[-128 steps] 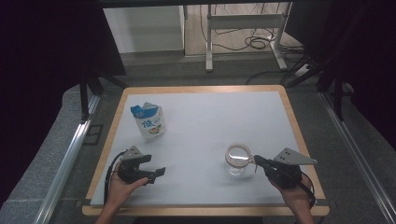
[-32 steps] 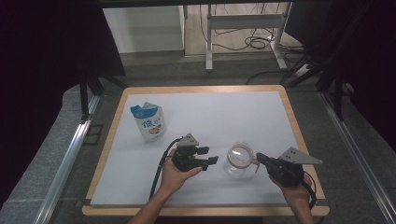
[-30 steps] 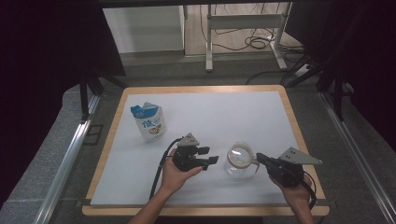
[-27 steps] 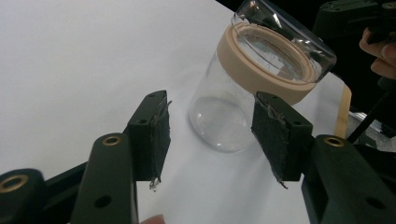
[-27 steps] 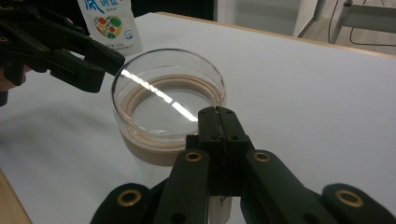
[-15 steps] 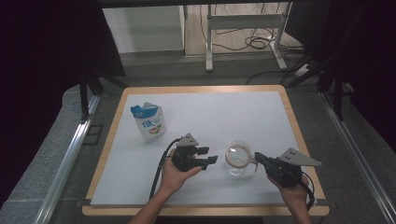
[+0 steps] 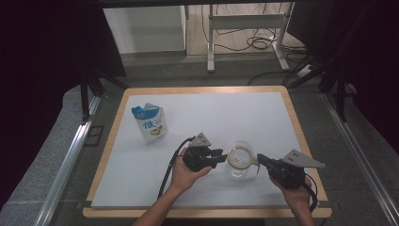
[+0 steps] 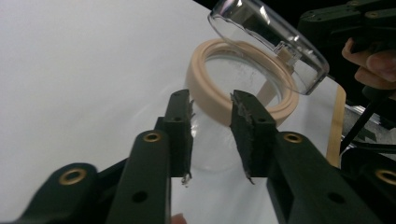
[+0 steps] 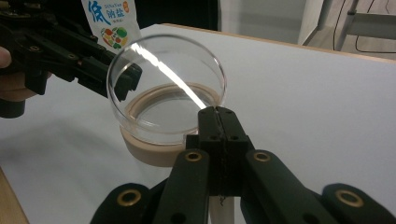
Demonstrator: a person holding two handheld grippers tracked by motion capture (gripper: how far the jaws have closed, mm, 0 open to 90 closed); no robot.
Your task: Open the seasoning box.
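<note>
**Two claws at one glass jar**

The left claw (image 7: pixel 220 155) points to the right, level with the table (image 7: pixel 263 117), held in the left hand (image 7: pixel 186 173). Its jaws have just been closing around the jar (image 8: pixel 219 126), under the beige rim, but I cannot tell if the pads press the glass. The right claw (image 7: pixel 260 159) points left; its jaws are together, clamped on the tab of the clear lid (image 9: pixel 166 88), which is tilted open. Compared with four seconds ago, the left claw has come from the left edge to the jar. I count one jar, one lid, one pouch (image 7: pixel 151 123), far behind the left claw.
</note>
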